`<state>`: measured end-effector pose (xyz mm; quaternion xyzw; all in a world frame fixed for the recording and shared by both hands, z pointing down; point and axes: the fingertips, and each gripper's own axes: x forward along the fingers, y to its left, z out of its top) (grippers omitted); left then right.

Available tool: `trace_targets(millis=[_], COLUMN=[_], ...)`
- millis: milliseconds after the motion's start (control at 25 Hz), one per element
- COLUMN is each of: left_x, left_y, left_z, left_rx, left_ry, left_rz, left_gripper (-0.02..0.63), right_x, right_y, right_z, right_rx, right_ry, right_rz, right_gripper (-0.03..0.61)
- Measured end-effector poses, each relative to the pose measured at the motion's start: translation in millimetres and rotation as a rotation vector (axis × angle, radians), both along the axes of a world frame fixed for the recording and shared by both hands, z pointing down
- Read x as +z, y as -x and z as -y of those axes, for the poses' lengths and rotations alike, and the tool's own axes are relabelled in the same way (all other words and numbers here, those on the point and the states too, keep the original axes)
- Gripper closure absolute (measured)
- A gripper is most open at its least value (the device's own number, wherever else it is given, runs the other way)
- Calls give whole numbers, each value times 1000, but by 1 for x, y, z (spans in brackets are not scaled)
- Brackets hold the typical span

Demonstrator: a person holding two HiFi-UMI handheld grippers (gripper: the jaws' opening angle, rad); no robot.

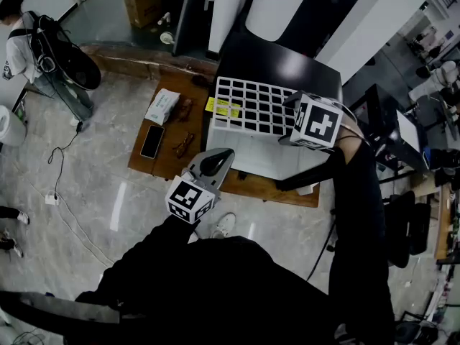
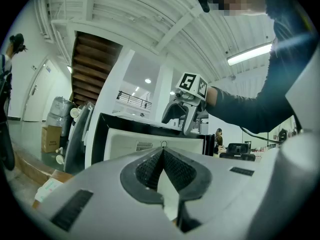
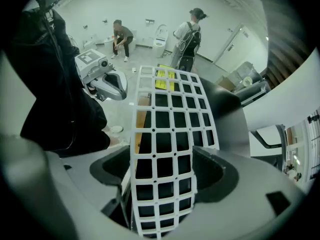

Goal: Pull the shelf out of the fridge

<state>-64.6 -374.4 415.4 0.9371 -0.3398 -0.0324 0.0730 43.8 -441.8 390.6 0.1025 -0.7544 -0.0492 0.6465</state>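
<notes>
Jaws on my right gripper stand at their widest, and the white plastic grid shelf runs up between them. As far as I can see the pads are off it on both sides, so I read this as an open gripper with the shelf in the gap, not a grip. My left gripper has its jaws shut tip to tip with nothing in them.

From the head view the shelf looks to be out of the small black-and-white fridge that stands on the brown wooden desk. It lies flat across the fridge's upper part. I cannot tell whether it rests there fully or only partly.

What matters for my next move is the shelf's direction. Its long axis leads straight away from the right jaws, toward the left of the desk, with the near short edge sitting in the jaw gap. The right gripper is therefore the one in place. The left hangs lower and nearer to me, close to the shelf's front left corner but clear of it.

If the shelf is settled, I judge the right gripper should back out along that same axis so the edge slips free without catching a grid bar.
</notes>
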Motion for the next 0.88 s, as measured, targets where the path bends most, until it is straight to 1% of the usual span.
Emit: trace_targets(millis=[120, 240, 280, 360, 480, 520, 600, 720, 800, 880], left_x=[-6, -10, -10, -9, -10, -11, -13, -11, -8, -3], left_y=[-4, -2, 3, 11, 15, 15, 18, 25, 27, 29], left_z=[-4, -8, -9, -14, -30, -36, -48, -70, -85, -97], left_rx=[6, 3, -2, -3, 39, 54, 67, 82, 108, 138], left_ry=[-16, -42, -53, -69, -83, -90, -104, -113, -105, -89], left_rz=[14, 35, 42, 46, 39, 39, 45, 41, 35, 38], left_gripper=[607, 607, 607, 607, 607, 607, 607, 607, 607, 607], right_x=[-22, -57, -66, -76, -82, -81, -73, -51, -31, -12], right_y=[-1, 5, 11, 22, 26, 25, 29, 42, 52, 62], right_z=[-7, -20, -27, -47, -75, -84, -103, -137, -161, -181], right_rx=[38, 91, 102, 119, 175, 200, 250, 341, 417, 478], right_ry=[-94, -255, -303, -379, -491, -514, -521, -521, -521, -485], right_rz=[127, 324, 397, 537, 695, 739, 852, 1050, 1149, 1233], right_gripper=[189, 192, 210, 295, 505, 539, 566, 571, 571, 572])
